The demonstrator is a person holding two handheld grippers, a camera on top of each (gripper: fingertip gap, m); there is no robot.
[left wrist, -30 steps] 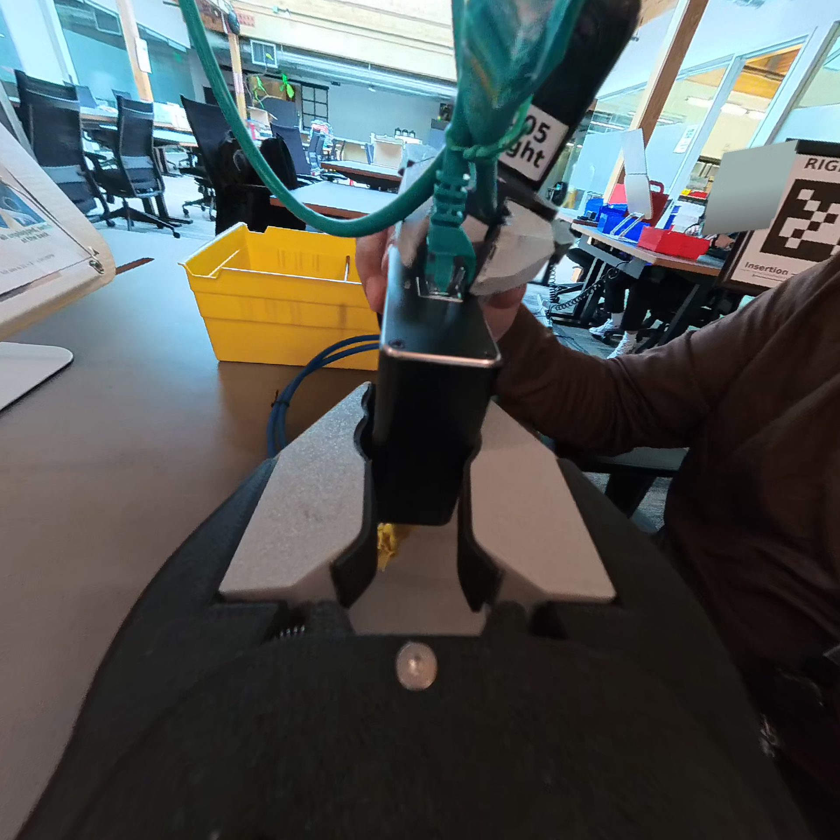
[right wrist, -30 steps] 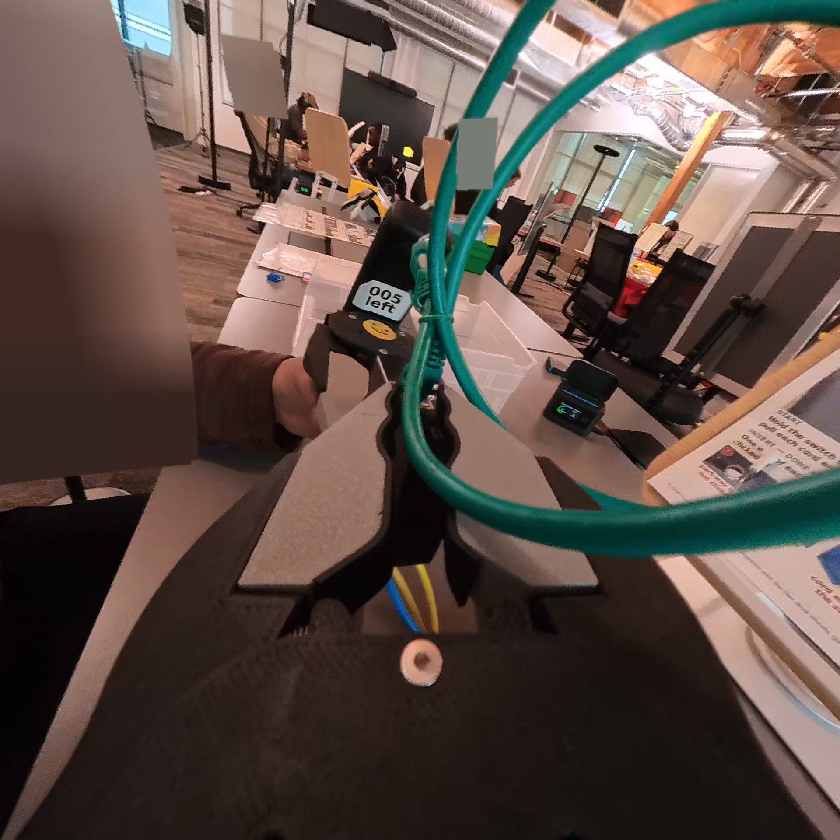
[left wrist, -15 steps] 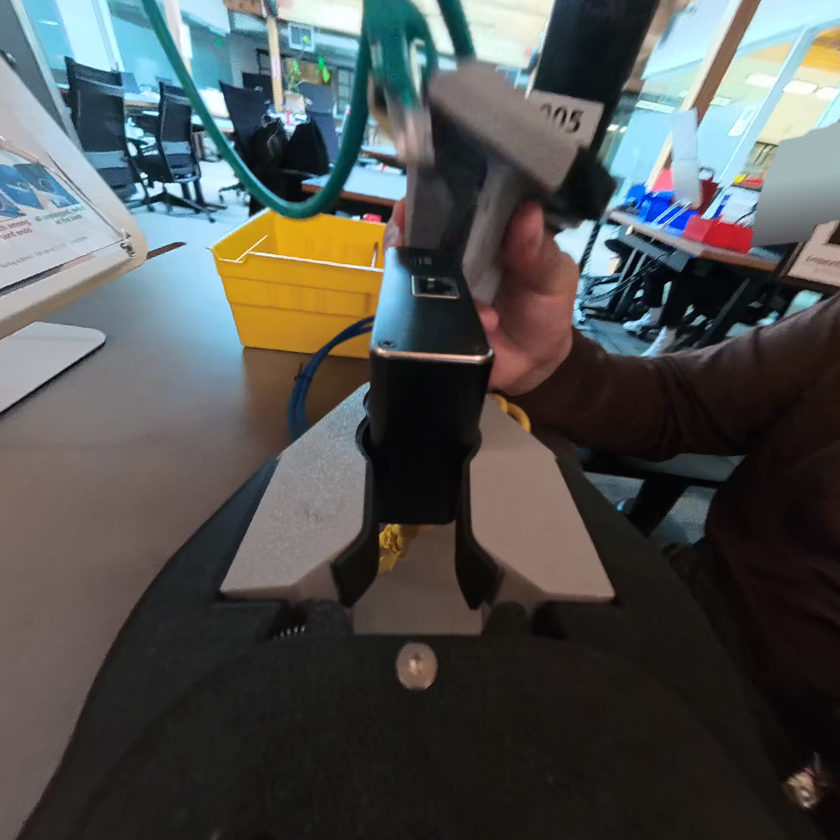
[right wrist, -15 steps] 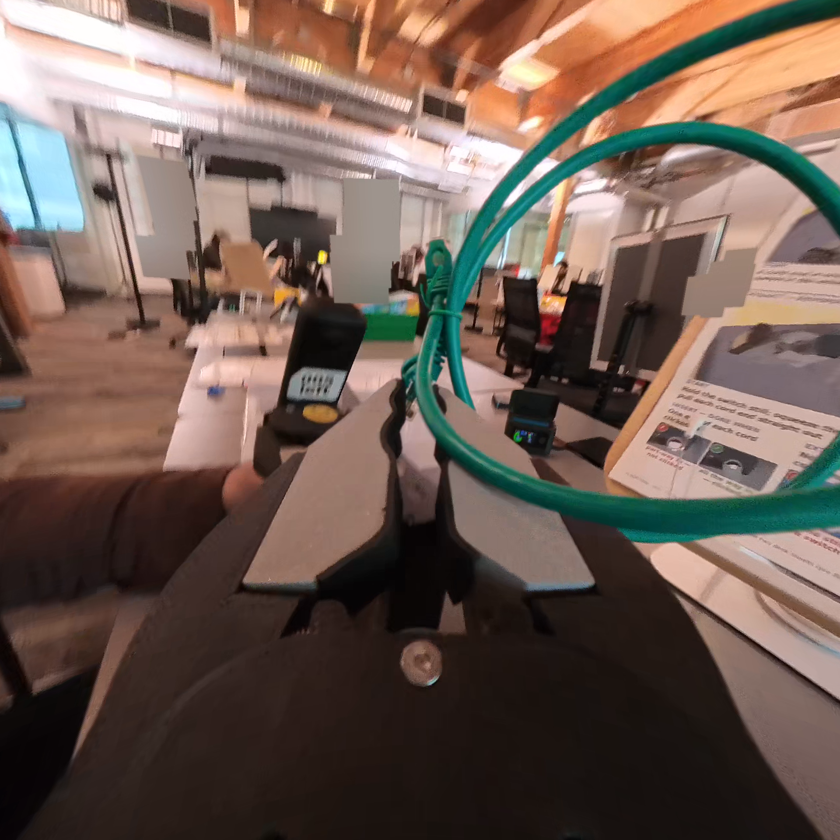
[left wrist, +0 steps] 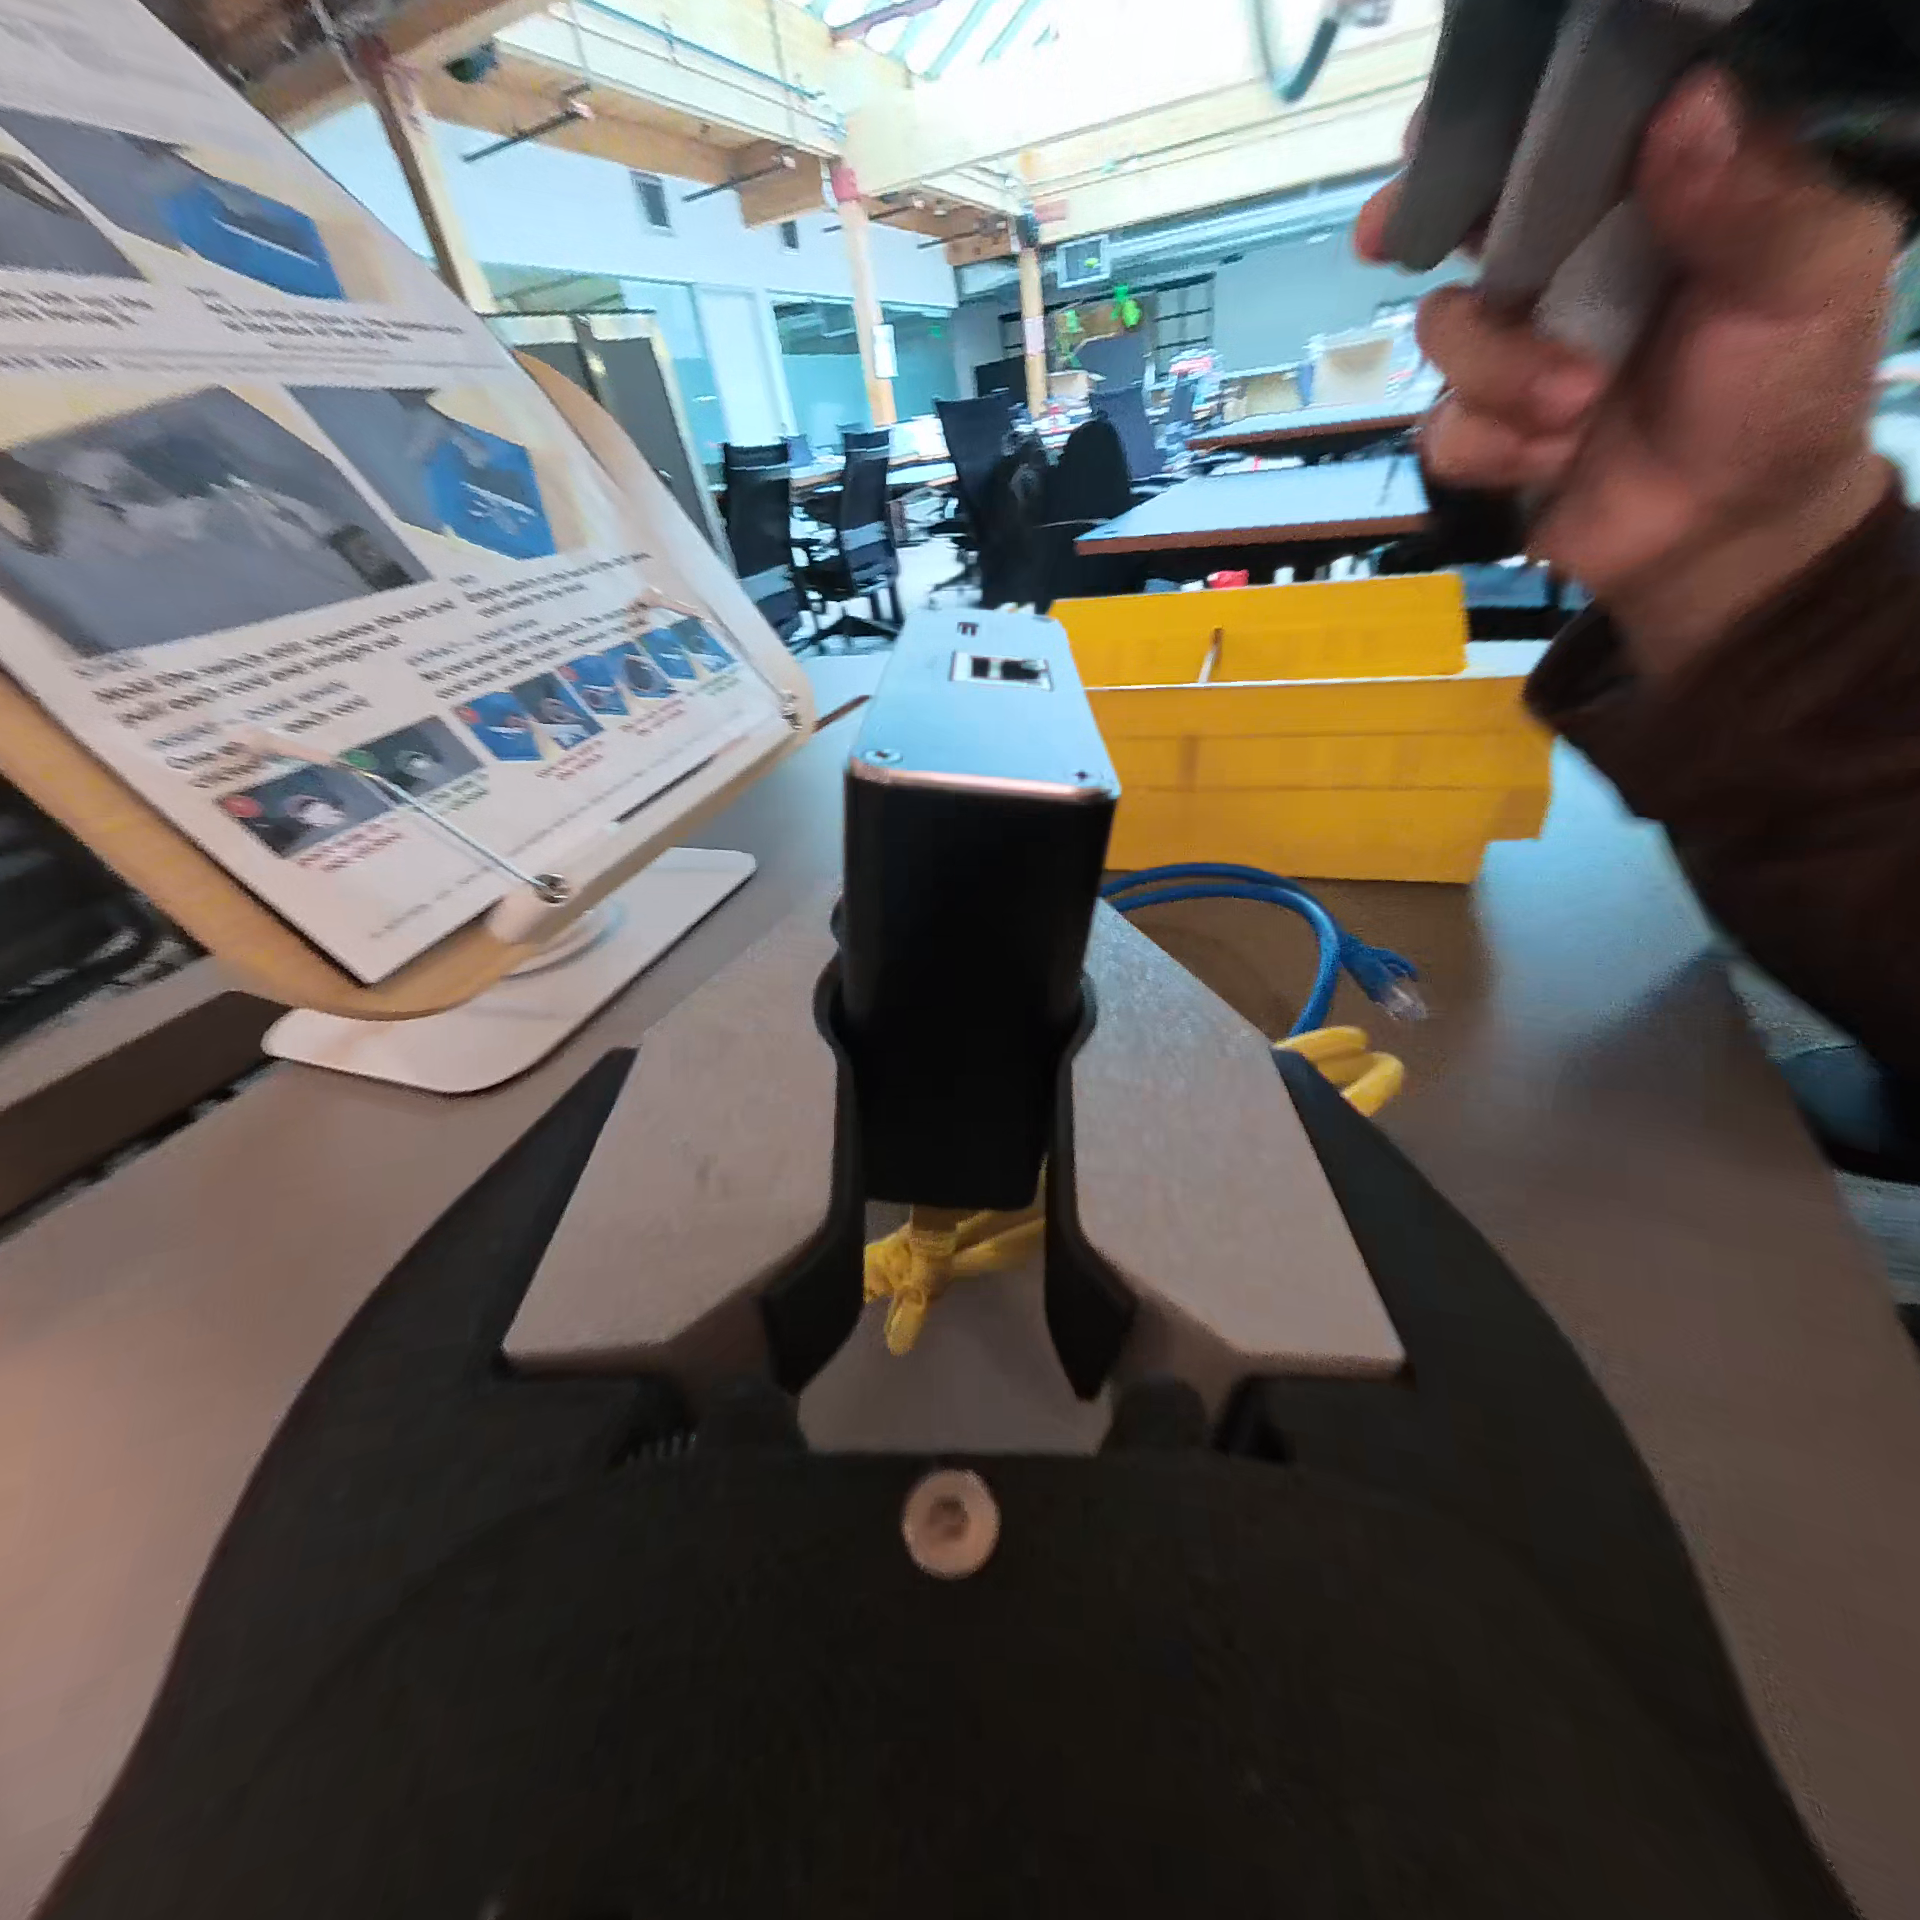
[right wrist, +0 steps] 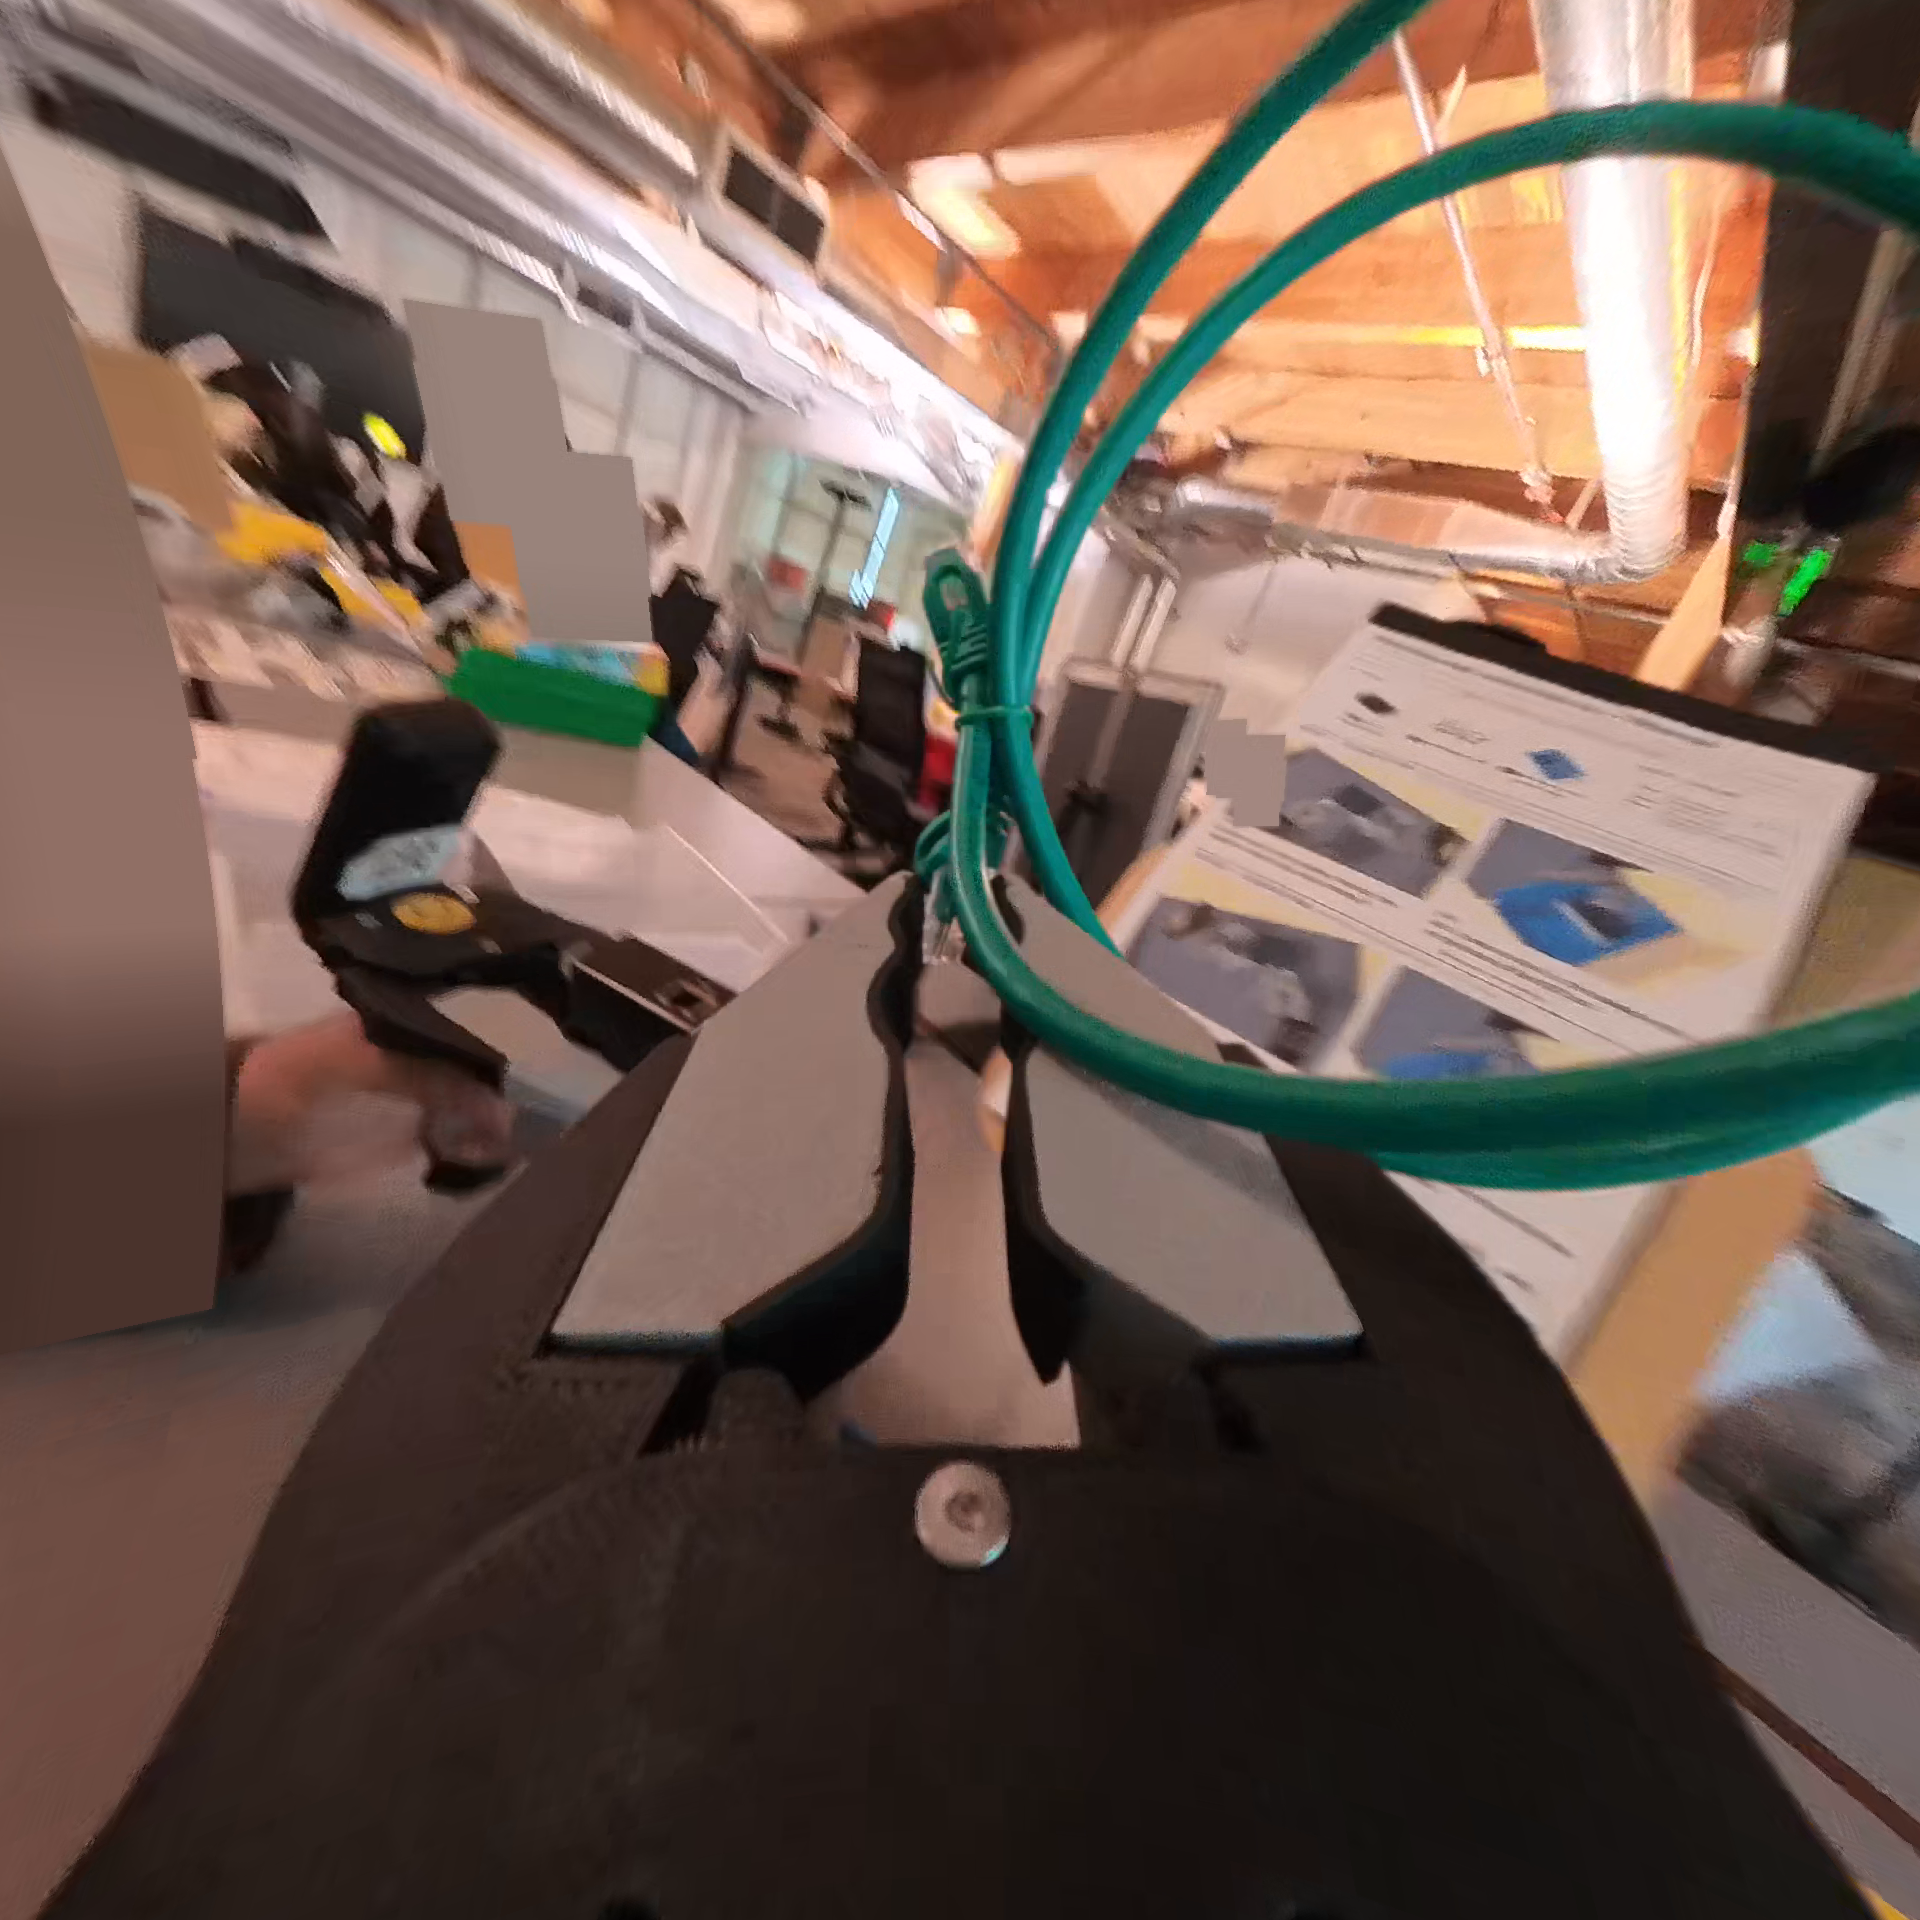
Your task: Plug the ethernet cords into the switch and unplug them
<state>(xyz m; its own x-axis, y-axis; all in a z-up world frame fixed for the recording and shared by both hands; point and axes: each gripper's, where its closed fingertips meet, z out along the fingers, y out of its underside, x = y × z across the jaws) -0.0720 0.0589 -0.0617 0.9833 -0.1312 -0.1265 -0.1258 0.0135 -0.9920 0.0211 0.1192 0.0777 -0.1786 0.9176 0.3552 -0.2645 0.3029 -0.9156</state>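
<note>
Open-plan office, brown tabletop [left wrist: 1558, 1091]. Left gripper [left wrist: 961, 1023] jaws clamp the black switch [left wrist: 971, 914] upright; right gripper [right wrist: 954, 940] jaws pinch the green cord [right wrist: 1091, 1029] plug. Blue cord [left wrist: 1320, 925] and yellow bin [left wrist: 1299, 769] lie at 1 o'clock.

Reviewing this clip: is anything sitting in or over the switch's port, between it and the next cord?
Nothing visible does. The left gripper clamps the black switch upright, and its port on the top face looks open and unplugged. The green cord is off in the right gripper, well clear; the blue cord and yellow cord lie on the table.
</note>
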